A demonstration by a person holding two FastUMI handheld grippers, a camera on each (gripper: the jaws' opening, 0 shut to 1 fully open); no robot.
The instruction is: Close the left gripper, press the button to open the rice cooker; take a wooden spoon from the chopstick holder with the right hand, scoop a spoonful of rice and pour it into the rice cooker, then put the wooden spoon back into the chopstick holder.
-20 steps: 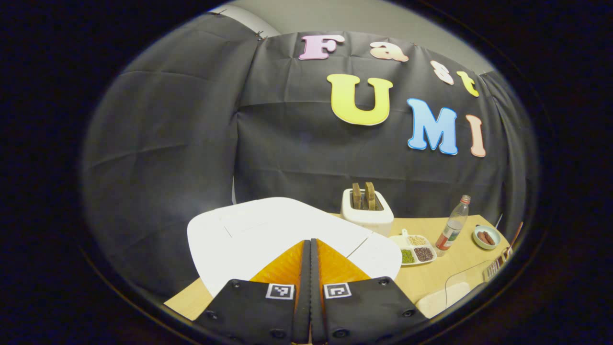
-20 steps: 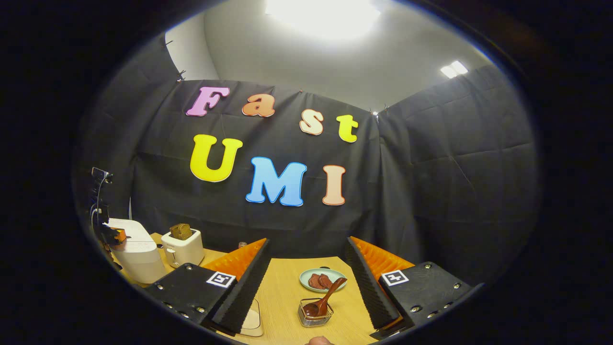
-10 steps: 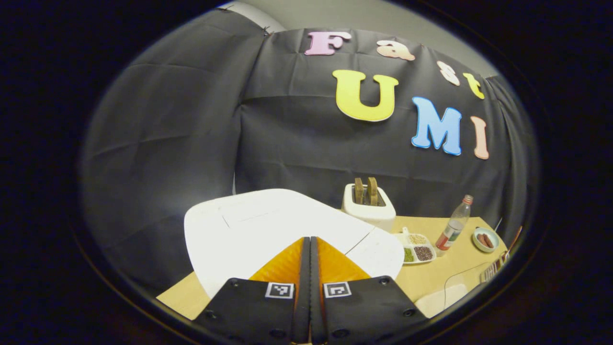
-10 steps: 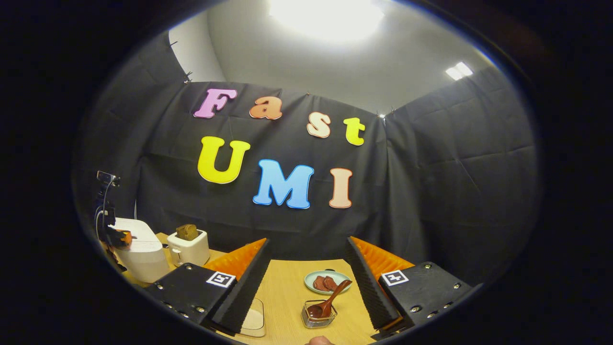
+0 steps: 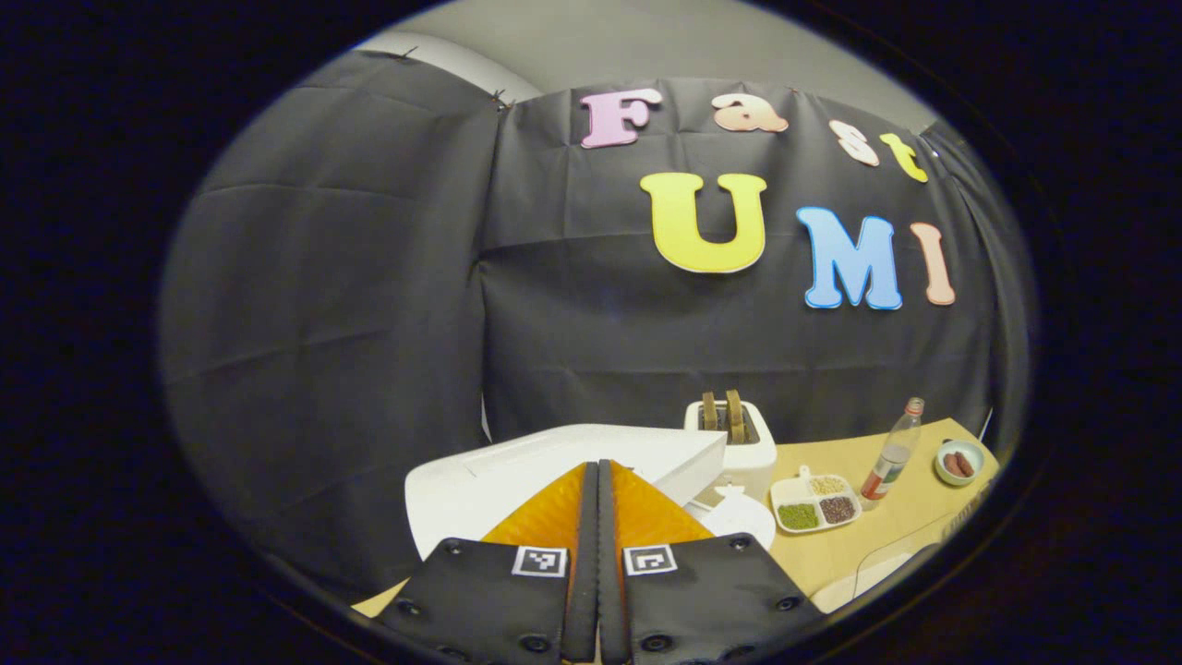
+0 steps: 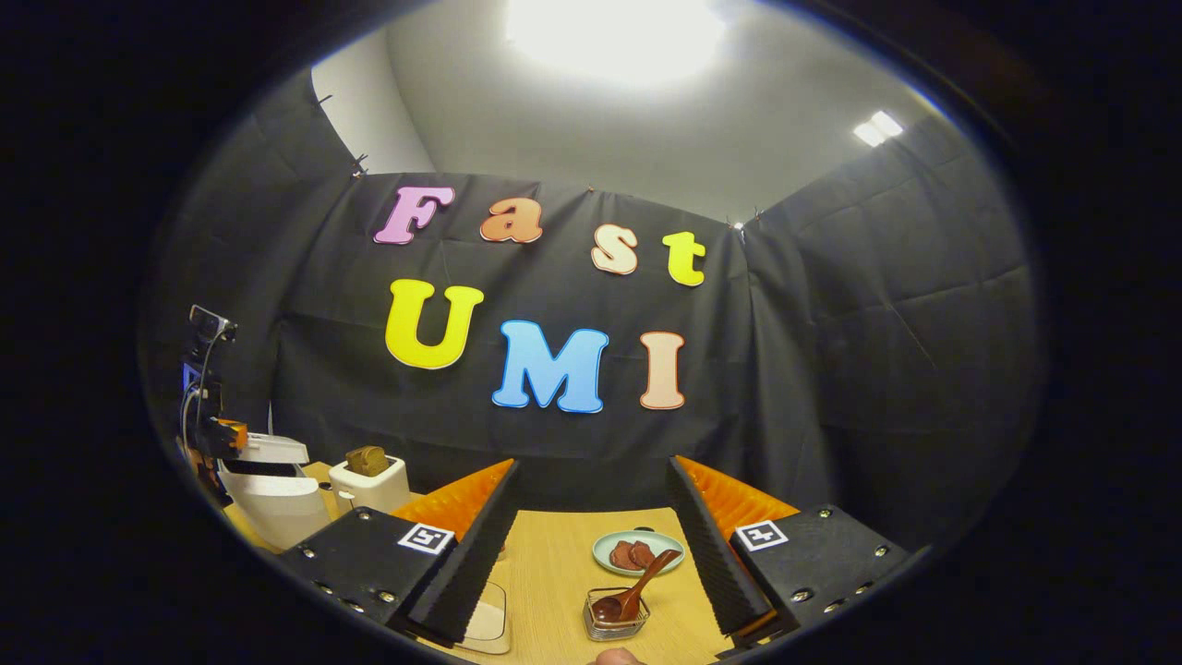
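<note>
L hand-held gripper [image 5: 597, 471] clenched, fingers together to poke white rice cooker [image 5: 554, 471] button, lower centre; lid ajar. R hand-held gripper [image 6: 591, 517] released, aimed at brown wooden spoon [image 6: 633, 591] in wire chopstick holder [image 6: 617, 621], bottom centre.

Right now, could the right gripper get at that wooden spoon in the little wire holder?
Probably yes. The right gripper is open, and the wooden spoon leans out of the wire holder on the table between its fingers, with nothing in between.
</note>
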